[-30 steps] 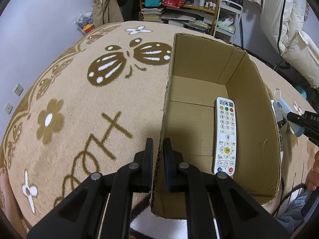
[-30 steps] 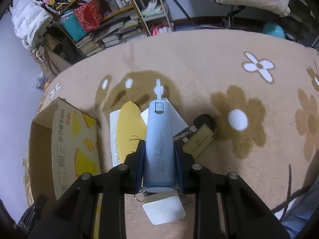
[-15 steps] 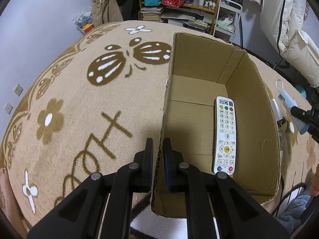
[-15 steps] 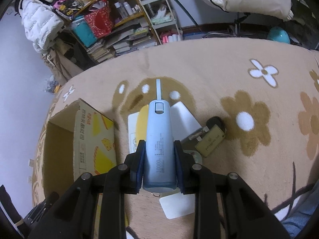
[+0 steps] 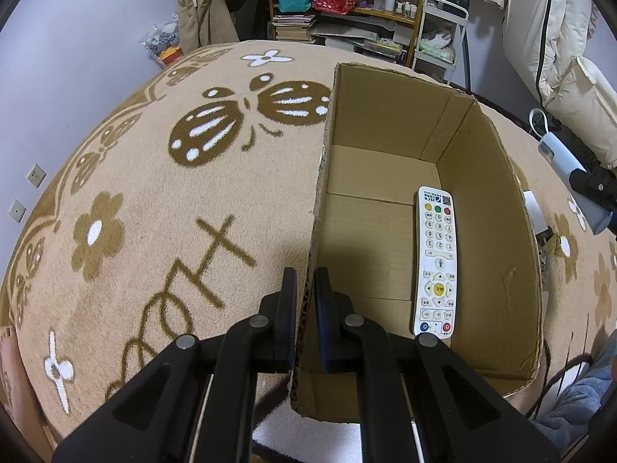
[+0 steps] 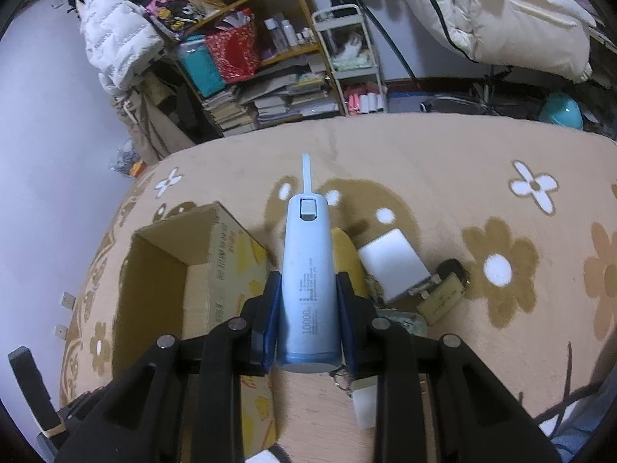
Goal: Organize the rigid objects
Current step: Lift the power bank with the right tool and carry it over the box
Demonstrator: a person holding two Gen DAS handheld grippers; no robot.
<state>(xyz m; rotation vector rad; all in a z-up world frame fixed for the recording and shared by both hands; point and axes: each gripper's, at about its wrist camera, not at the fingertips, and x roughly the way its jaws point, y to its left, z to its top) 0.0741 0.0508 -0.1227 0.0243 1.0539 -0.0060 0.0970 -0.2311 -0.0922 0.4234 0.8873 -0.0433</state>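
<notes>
The right gripper point(image 6: 306, 322) is clamped on the pale blue power bank point(image 6: 308, 281), carried clear of the carpet point(image 6: 443, 162) and just right of the cardboard box point(image 6: 216, 262). The left gripper point(image 5: 305, 308) pinches the box's left wall point(image 5: 322, 193), steadying it. To do this well, carry the power bank over the near wall, lower it flat beside the white remote point(image 5: 436, 262) lying inside along the right wall, and let go only once it rests. Other loose items wait on the carpet beyond

Pale-blue power bank point(image 6: 308, 277), lifted, lengthwise.
</notes>
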